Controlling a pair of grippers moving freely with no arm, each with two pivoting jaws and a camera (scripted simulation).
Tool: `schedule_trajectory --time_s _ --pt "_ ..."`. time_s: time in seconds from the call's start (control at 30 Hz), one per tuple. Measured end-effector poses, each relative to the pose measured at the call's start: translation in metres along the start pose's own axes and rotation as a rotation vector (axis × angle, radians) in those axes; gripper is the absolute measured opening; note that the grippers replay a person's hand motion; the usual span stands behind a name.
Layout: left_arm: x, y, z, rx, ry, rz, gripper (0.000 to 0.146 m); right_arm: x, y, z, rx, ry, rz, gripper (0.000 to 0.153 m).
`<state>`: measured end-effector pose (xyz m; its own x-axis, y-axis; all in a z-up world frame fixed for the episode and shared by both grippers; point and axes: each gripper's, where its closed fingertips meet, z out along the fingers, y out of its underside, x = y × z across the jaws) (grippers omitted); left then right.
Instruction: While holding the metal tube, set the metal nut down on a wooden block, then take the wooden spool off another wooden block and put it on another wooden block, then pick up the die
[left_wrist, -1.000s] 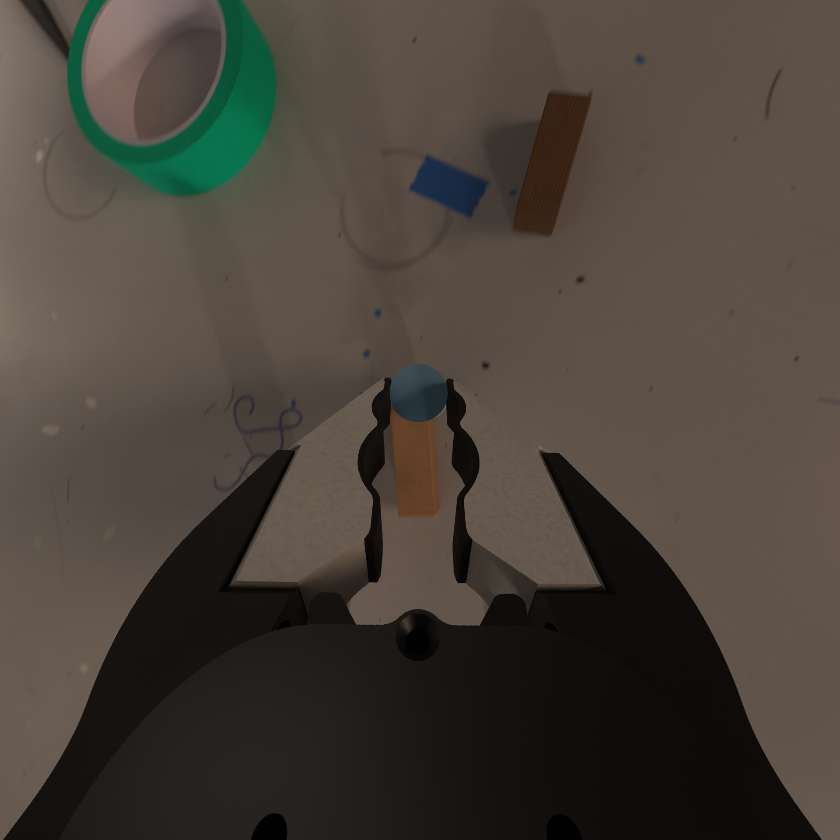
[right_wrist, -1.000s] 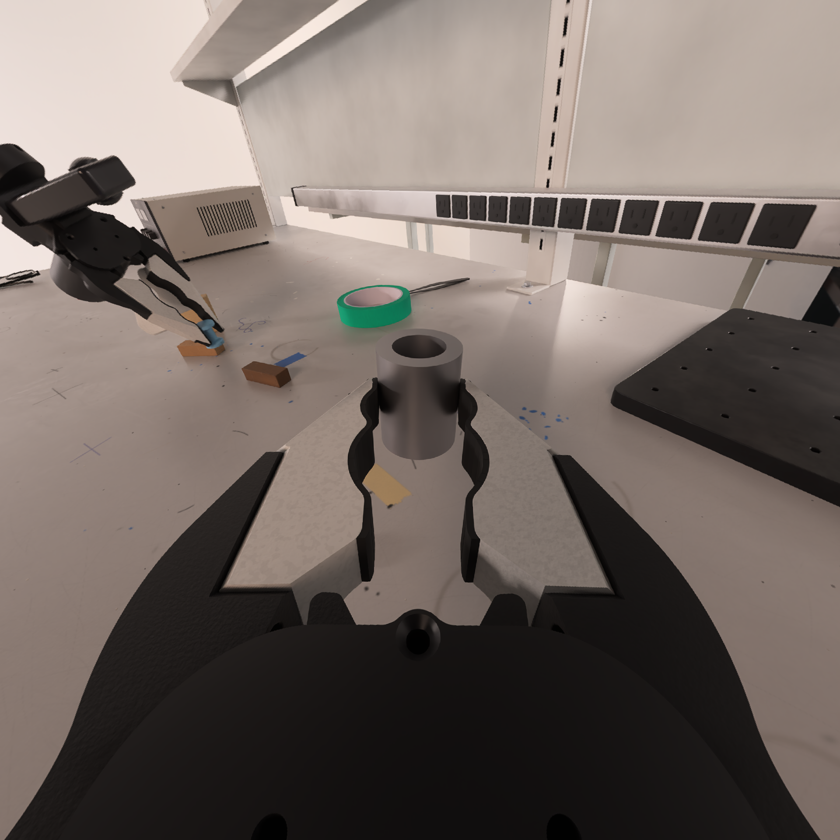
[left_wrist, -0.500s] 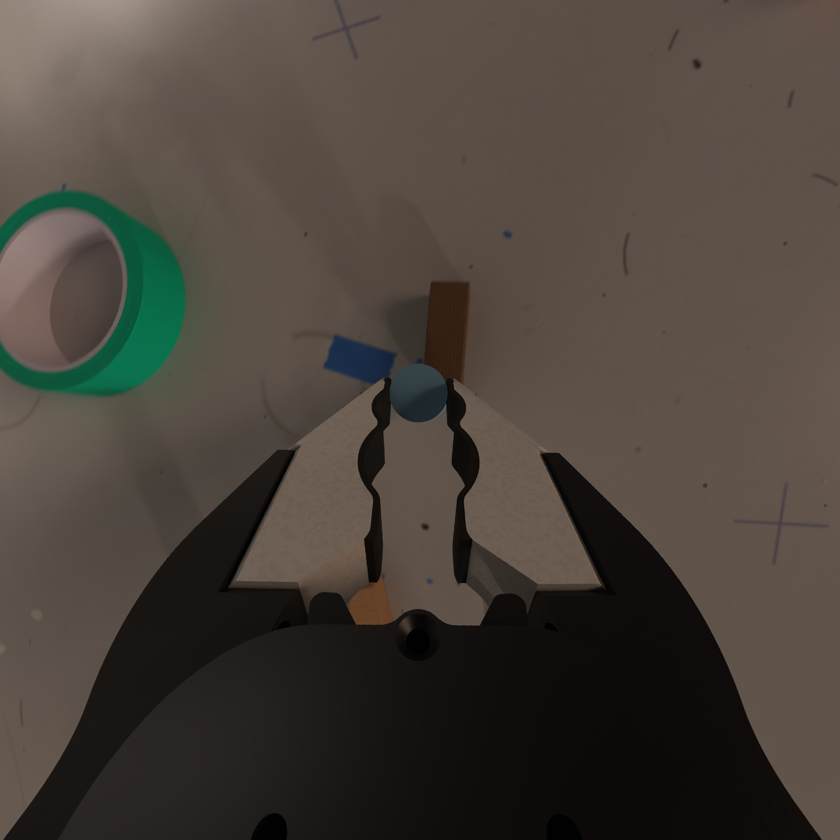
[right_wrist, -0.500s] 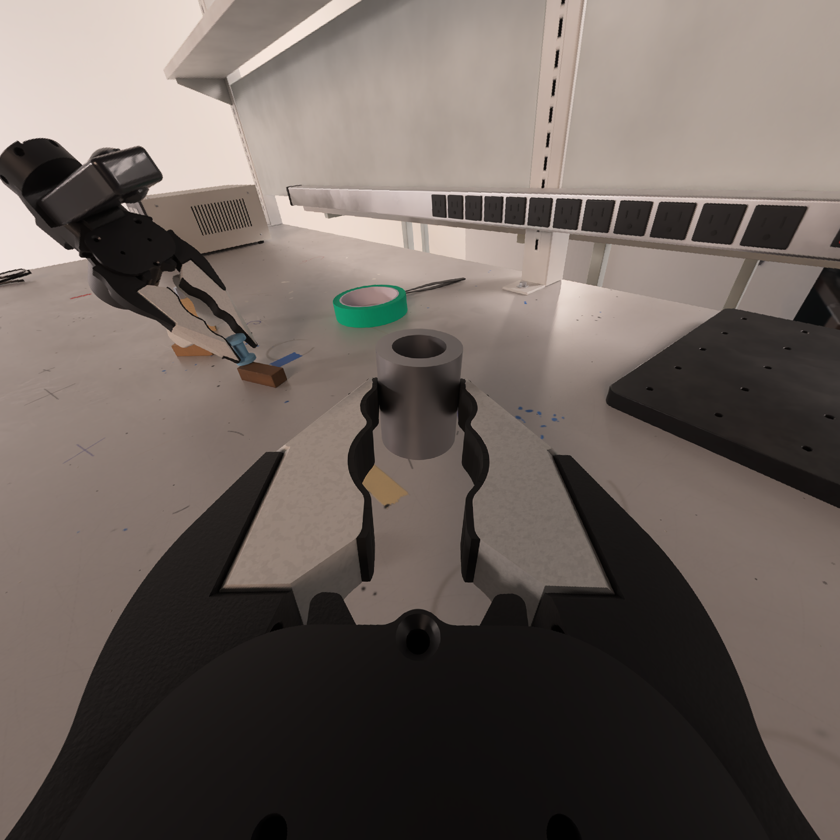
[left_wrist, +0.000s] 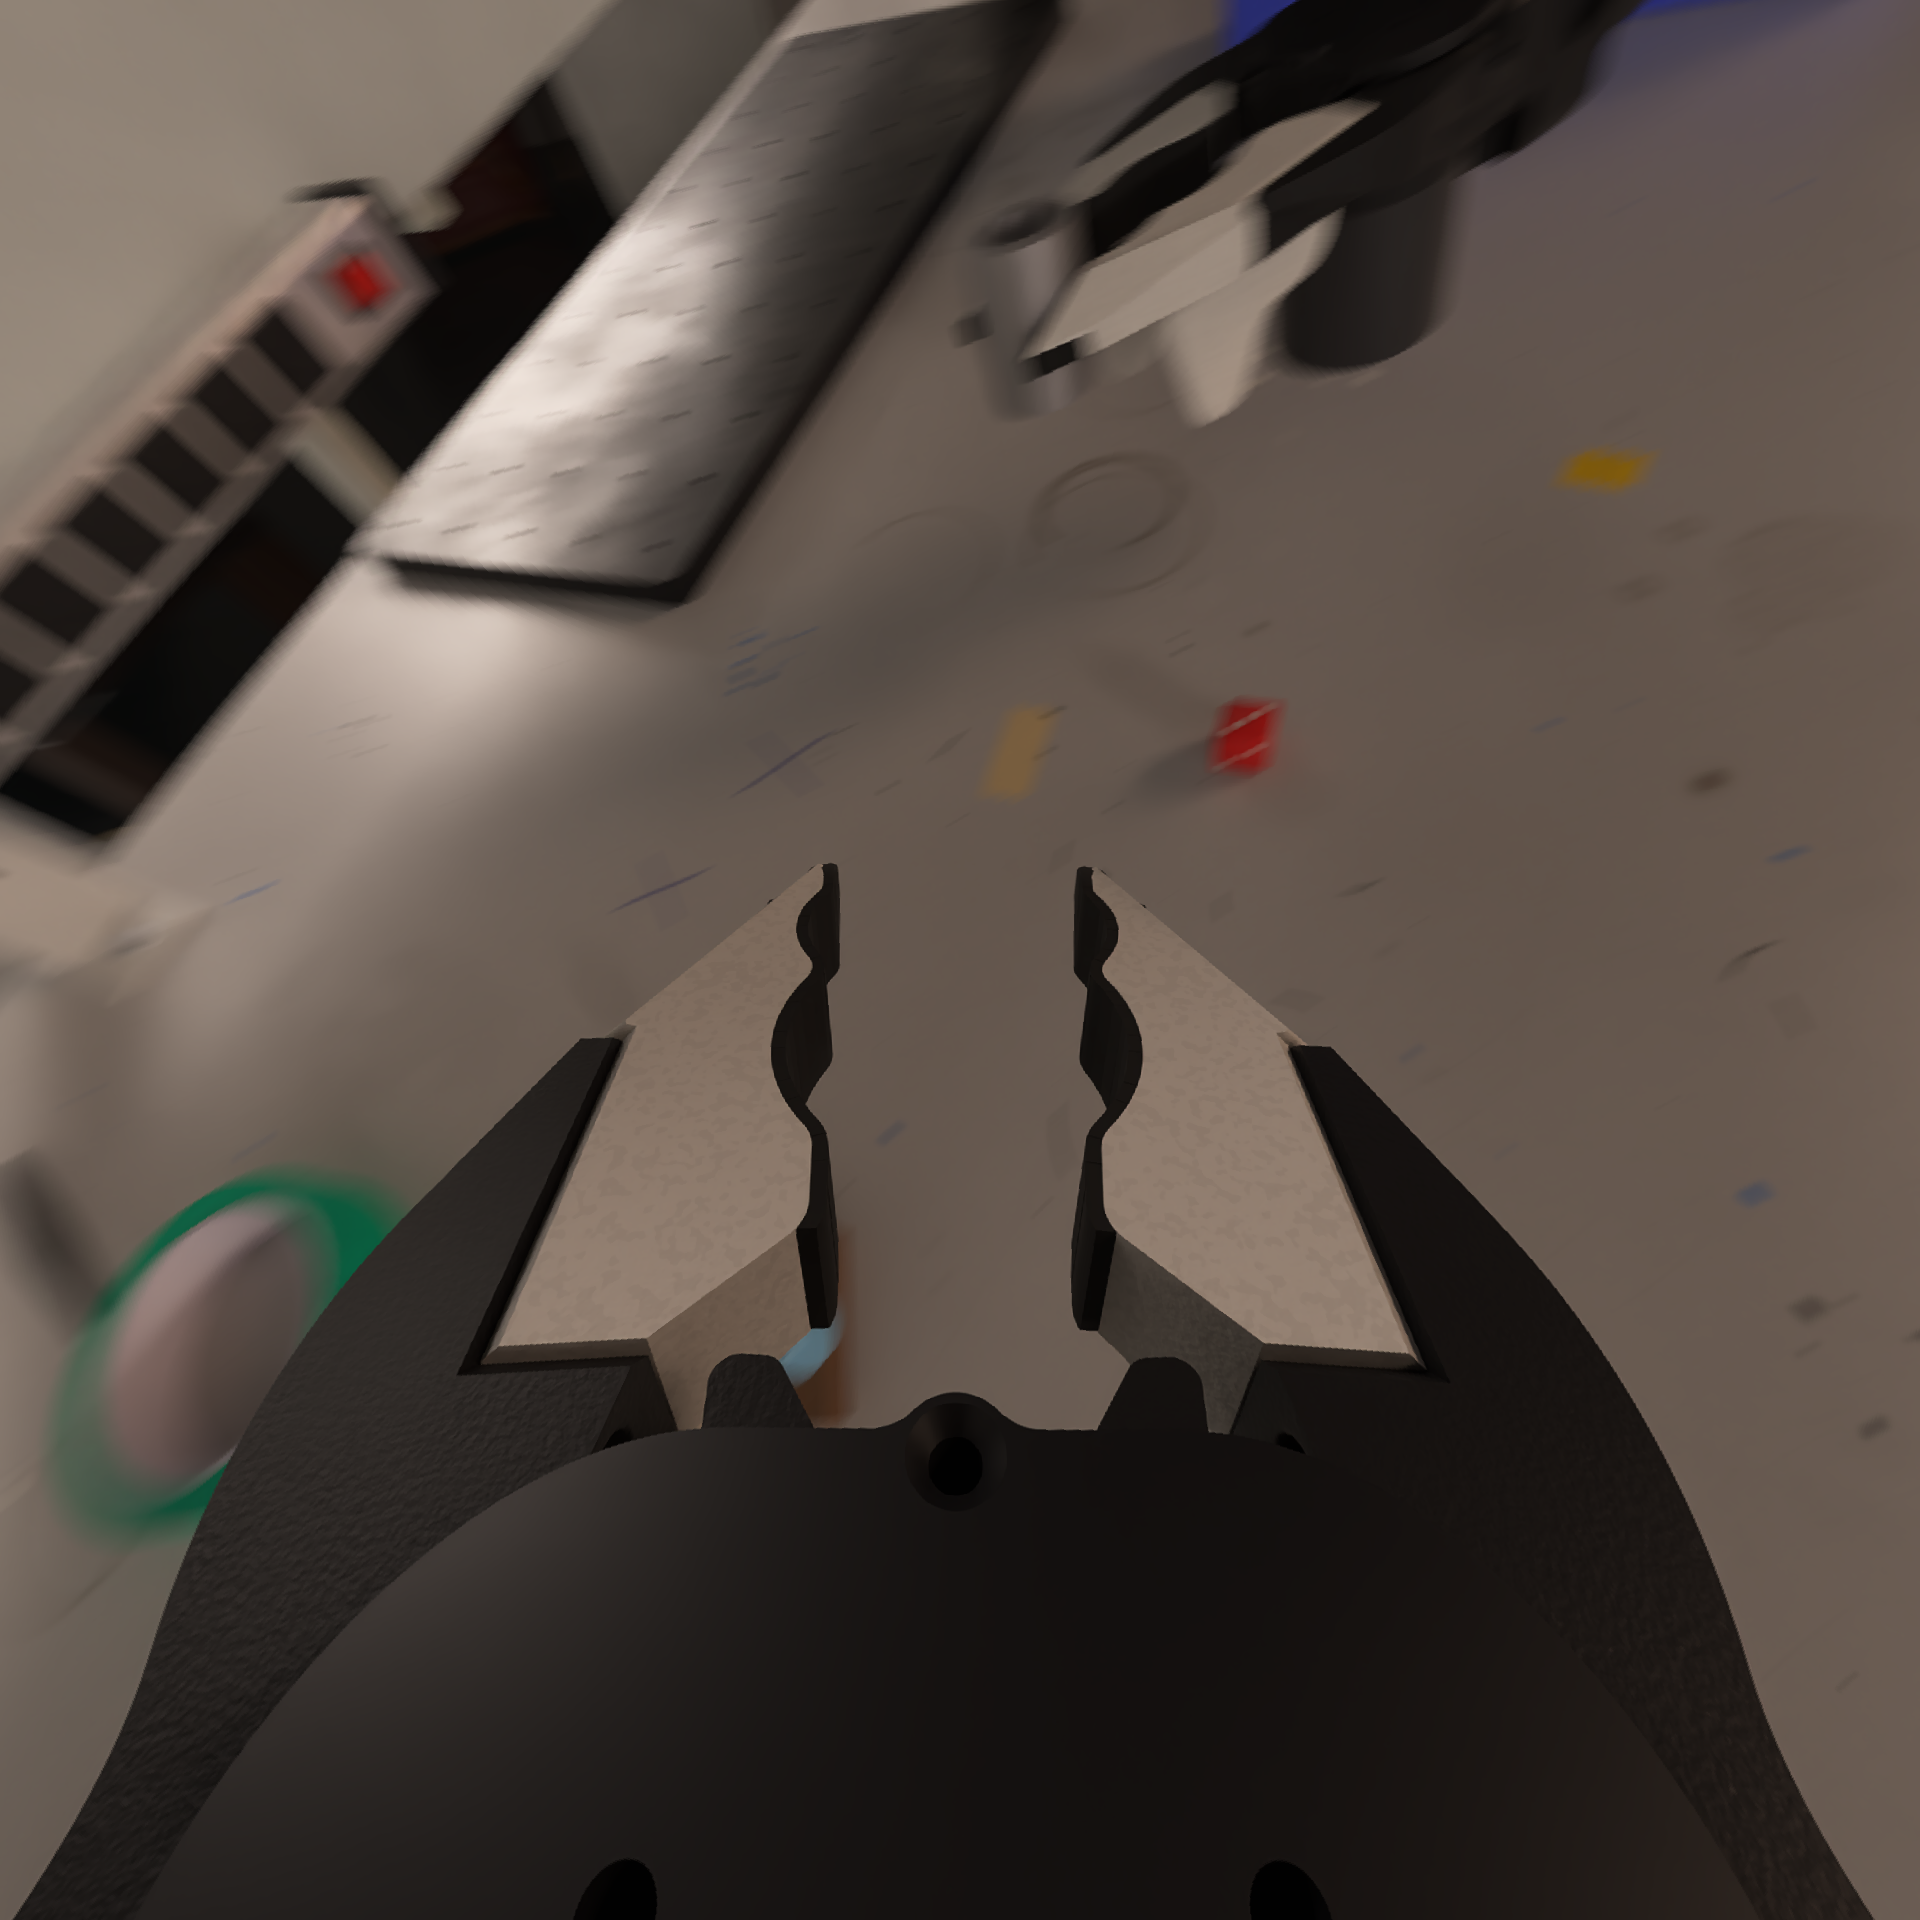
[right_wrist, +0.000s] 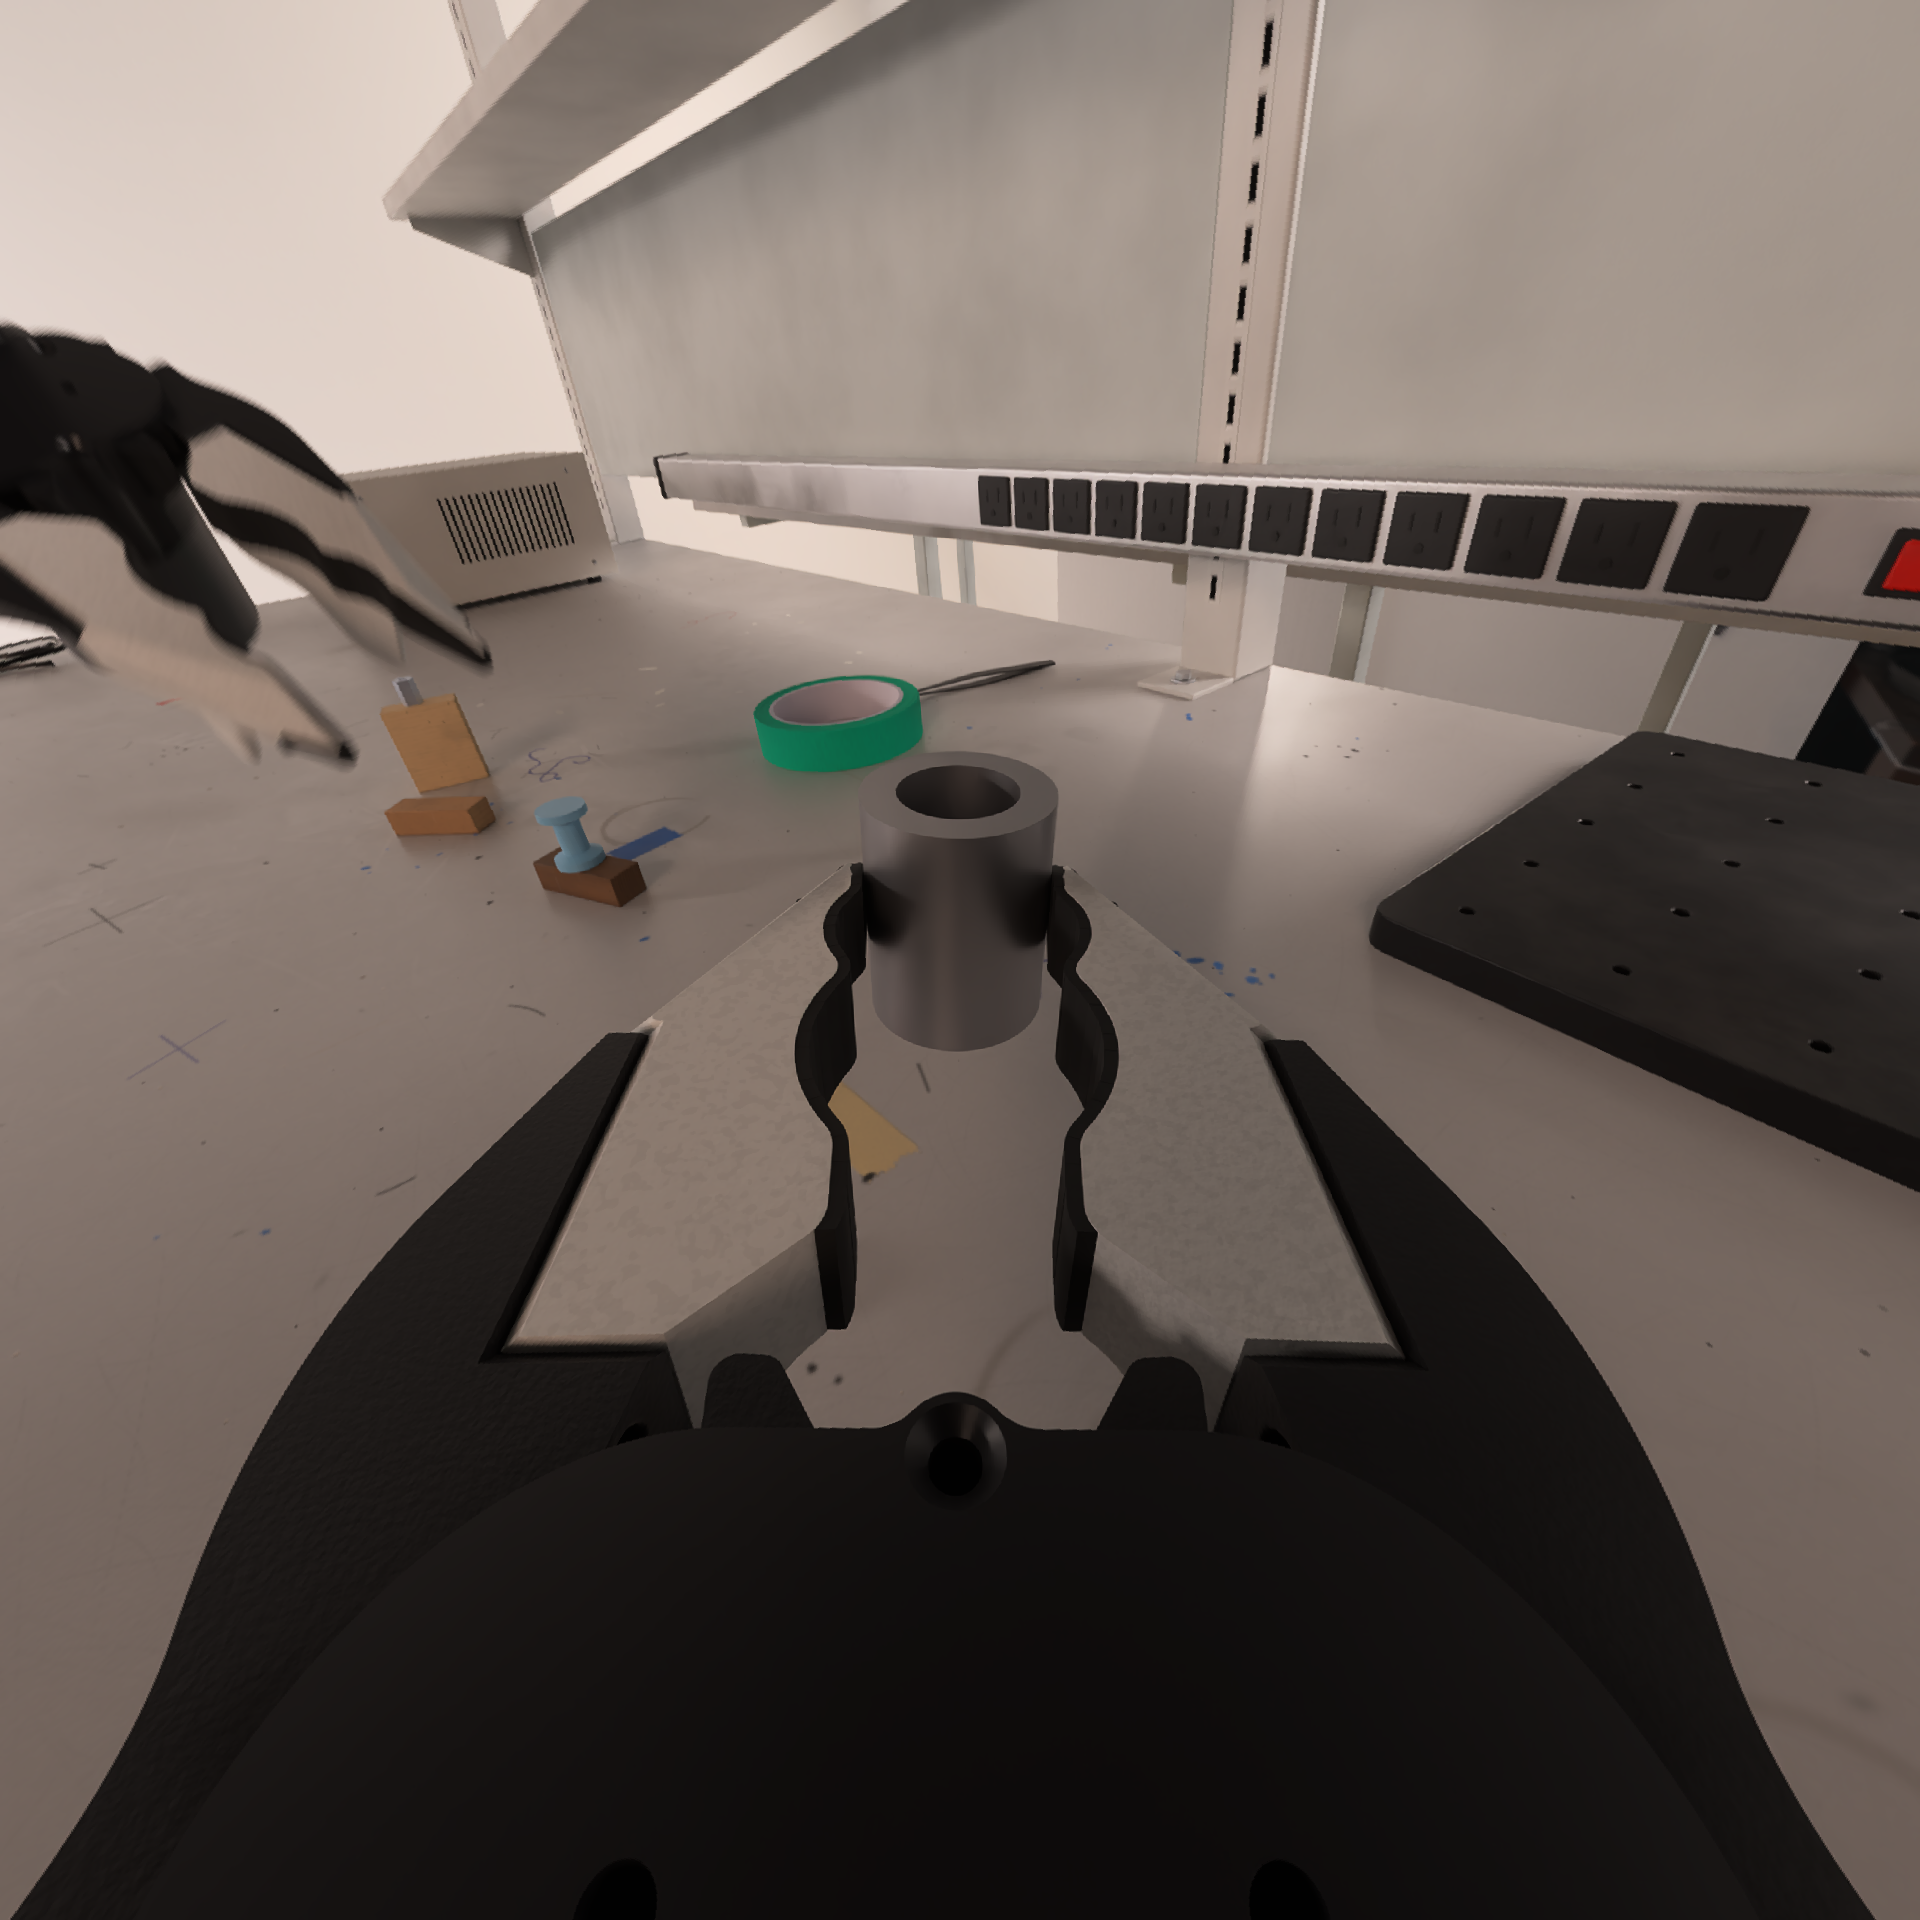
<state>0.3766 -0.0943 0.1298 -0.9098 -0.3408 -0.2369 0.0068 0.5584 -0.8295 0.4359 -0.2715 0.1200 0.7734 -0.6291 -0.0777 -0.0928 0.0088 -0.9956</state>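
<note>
My right gripper (right_wrist: 956, 883) is shut on the upright grey metal tube (right_wrist: 956, 935), held above the table. The blue spool (right_wrist: 569, 831) stands on a dark wooden block (right_wrist: 597, 883). A lighter block (right_wrist: 438, 816) lies behind it. An upright block (right_wrist: 434, 740) carries the metal nut (right_wrist: 407, 690). My left gripper (left_wrist: 956, 875) is open and empty, and in the right wrist view (right_wrist: 414, 704) it hangs blurred above the blocks. The red die (left_wrist: 1247, 736) lies on the table ahead of it. The spool (left_wrist: 810, 1356) peeks out under its left finger.
A green tape roll (right_wrist: 840, 722) with tweezers (right_wrist: 987, 675) behind it lies mid-table. A black perforated plate (right_wrist: 1683, 935) is at the right. A power strip (right_wrist: 1351, 520), a shelf upright and a grey box (right_wrist: 499, 530) line the back. Yellow tape scraps (left_wrist: 1016, 750) lie near the die.
My left gripper has opened and let go of the blue spool onto the dark block. It has risen and swung to face across the table. The right gripper still holds the tube.
</note>
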Motion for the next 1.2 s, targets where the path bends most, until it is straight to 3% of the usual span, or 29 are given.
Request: schedule_trajectory --time_s 0.2,0.3,0.43,0.6,0.97,1.1,1.2 --pt "0.083 0.003 0.113 -0.057 0.377 -0.146 0.051 0.005 -0.002 -0.002 0.018 0.037 -0.042 0.034" --pt "0.099 0.014 0.142 -0.157 0.432 -0.135 0.048 0.008 -0.004 -0.006 0.021 0.06 -0.061 0.034" --pt "0.107 0.02 0.155 -0.231 0.436 -0.027 0.04 0.011 -0.005 -0.007 0.023 0.07 -0.059 0.034" --pt "0.105 0.022 0.154 -0.272 0.42 0.025 0.018 0.011 -0.001 -0.004 0.008 0.06 -0.039 0.034" --pt "0.086 0.024 0.126 -0.224 0.37 0.007 0.018 0.011 -0.003 -0.006 0.015 0.063 -0.037 0.034" --pt "0.057 0.007 0.087 -0.146 0.252 -0.017 0.018 0.009 -0.003 -0.006 0.013 0.057 -0.037 0.034" --pt "0.012 -0.01 0.031 -0.077 0.056 -0.046 0.018 0.007 -0.003 -0.006 0.014 0.047 -0.03 0.034"
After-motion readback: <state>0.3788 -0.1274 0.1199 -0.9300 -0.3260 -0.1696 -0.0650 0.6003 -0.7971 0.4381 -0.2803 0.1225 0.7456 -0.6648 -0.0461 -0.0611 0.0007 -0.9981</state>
